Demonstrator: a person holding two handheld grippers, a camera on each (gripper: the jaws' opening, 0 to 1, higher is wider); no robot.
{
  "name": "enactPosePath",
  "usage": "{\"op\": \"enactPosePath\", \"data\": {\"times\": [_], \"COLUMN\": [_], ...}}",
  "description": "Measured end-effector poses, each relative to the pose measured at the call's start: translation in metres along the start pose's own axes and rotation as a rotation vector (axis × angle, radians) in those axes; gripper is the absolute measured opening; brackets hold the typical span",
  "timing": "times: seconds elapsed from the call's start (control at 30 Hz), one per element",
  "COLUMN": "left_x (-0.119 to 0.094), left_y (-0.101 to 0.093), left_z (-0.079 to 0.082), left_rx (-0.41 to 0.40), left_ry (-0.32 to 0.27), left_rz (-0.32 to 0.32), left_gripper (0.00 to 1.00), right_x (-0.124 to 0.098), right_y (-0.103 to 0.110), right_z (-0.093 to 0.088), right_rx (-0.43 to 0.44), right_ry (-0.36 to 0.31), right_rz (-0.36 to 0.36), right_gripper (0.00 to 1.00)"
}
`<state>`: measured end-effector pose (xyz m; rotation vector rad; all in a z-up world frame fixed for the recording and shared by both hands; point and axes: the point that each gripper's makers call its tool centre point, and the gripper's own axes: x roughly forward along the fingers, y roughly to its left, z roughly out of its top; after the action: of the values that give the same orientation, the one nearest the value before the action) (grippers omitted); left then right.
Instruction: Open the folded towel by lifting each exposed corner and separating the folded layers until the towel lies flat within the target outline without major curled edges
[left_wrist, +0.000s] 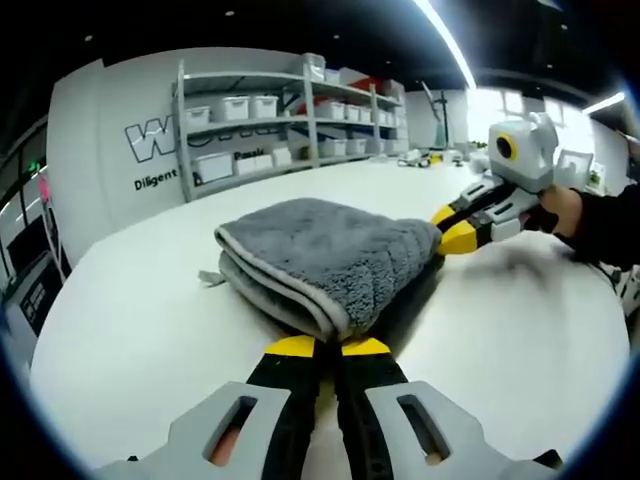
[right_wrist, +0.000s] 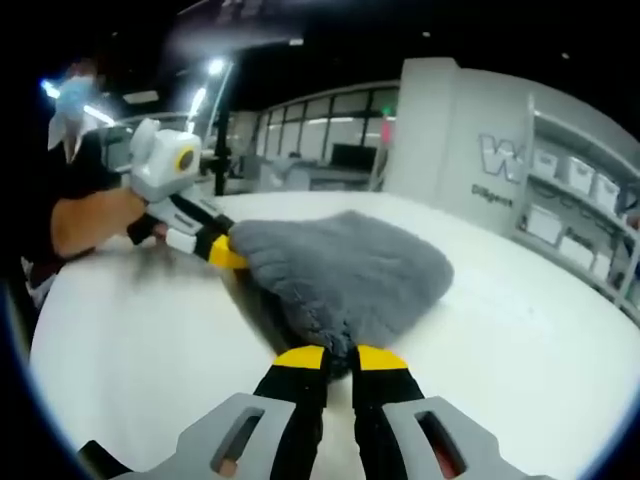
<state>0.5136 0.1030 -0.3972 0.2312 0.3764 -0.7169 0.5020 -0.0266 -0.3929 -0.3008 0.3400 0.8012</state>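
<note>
Grey plush folded towel (left_wrist: 330, 255) sits on white round counter (left_wrist: 130, 330), just ahead of left hand-held gripper (left_wrist: 328, 346), whose jaws look closed on the near corner. Right hand-held gripper (right_wrist: 340, 357) likewise pinches the opposite corner, seen at (left_wrist: 450, 232) in the left gripper view. Judgement: lift both corners gently, pull apart evenly so layers peel, don't drag. Towel thick, fluffy, several stacked layers with rounded folded edges.

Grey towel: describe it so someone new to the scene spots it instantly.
Start at the big round white table in front of the shelving rack of white bins. Mid-table lies the folded grey plush towel, a thick stack of fuzzy layers. It is the soft thing there, with the yellow-tipped left gripper and right gripper at opposite corners.
</note>
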Motion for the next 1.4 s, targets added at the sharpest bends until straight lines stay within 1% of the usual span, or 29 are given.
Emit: {"op": "enactPosePath", "data": {"times": [0.2,0.33,0.47,0.6,0.73,0.93,1.2,1.4], "left_x": [-0.008,-0.013,-0.025,-0.036,-0.041,-0.054,-0.065,-0.071], "left_y": [-0.01,-0.017,-0.029,-0.038,-0.045,-0.057,-0.068,-0.074], "left_z": [-0.003,-0.005,-0.01,-0.015,-0.017,-0.022,-0.027,-0.03], "left_rx": [0.0,0.001,0.007,0.01,-0.001,-0.014,-0.01,0.003], "left_ry": [0.012,0.017,0.03,0.028,0.022,0.019,0.018,0.021], "left_rz": [-0.014,-0.019,-0.025,-0.029,-0.034,-0.053,-0.058,-0.061], "left_gripper": [0.04,0.04,0.04,0.04,0.04,0.04,0.04,0.04], "right_x": [-0.01,-0.016,-0.026,-0.036,-0.042,-0.054,-0.065,-0.071], "right_y": [0.009,0.015,0.026,0.039,0.044,0.06,0.072,0.079], "right_z": [-0.003,-0.005,-0.008,-0.012,-0.014,-0.017,-0.021,-0.023], "right_rx": [-0.021,-0.019,-0.003,-0.008,0.001,-0.004,0.006,-0.006], "right_ry": [0.02,0.029,0.034,0.032,0.028,0.031,0.023,0.02], "right_rz": [0.011,0.006,0.008,0.008,0.003,0.009,0.004,0.004], "right_gripper": [0.03,0.03,0.03,0.03,0.03,0.03,0.03,0.03]}}
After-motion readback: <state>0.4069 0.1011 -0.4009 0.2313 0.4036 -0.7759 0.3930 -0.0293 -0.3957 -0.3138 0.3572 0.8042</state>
